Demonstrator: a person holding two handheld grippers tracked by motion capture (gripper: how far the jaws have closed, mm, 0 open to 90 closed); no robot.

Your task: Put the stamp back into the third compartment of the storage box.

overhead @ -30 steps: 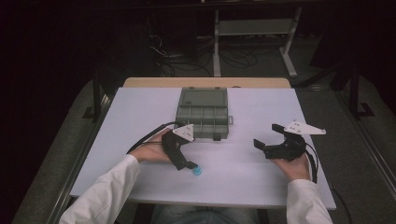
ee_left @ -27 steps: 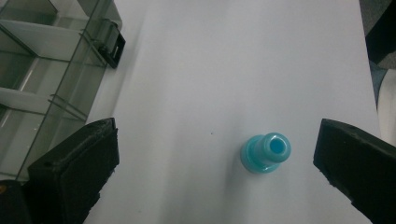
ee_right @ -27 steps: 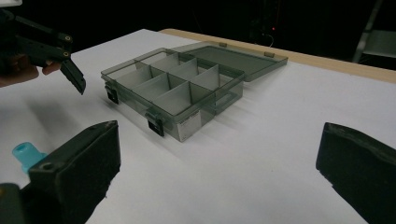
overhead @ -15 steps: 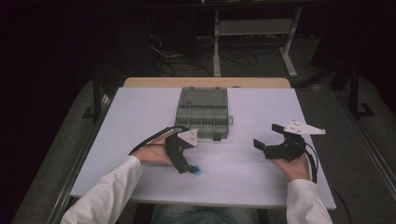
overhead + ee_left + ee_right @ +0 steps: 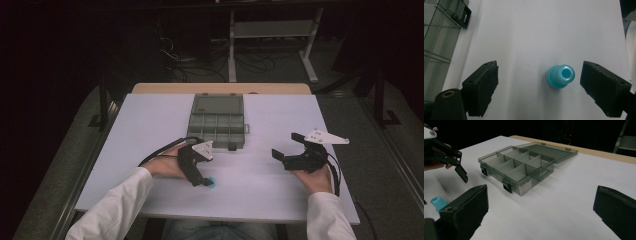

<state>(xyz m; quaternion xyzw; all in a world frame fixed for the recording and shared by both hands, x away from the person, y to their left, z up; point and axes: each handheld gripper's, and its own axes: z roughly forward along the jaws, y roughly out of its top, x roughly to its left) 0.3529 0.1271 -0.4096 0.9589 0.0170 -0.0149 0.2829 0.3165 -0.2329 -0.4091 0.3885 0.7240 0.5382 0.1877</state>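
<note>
A white table carried a grey compartment box at its far middle, the lid thrown open and lying flat on the far side. In the right gripper view the box showed its dividers and two dark latches on the near wall; what the compartments held could not be told.

The left gripper was angled down toward the near middle of the table, its jaws spread wide. In the left gripper view a small turquoise piece (a flanged, hollow thing, standing upright with its opening toward the camera) sat on the table between the two black pads, closer to the right-hand pad and touching neither it nor the other pad. From the high view the same piece showed as a blue spot just at the jaw tips, near of the box and well apart from it.

The right gripper was held above the table to the right of the box, jaws spread and holding nothing, pointing left. Its own view caught the turquoise piece at the left edge, beside the left gripper.
</note>
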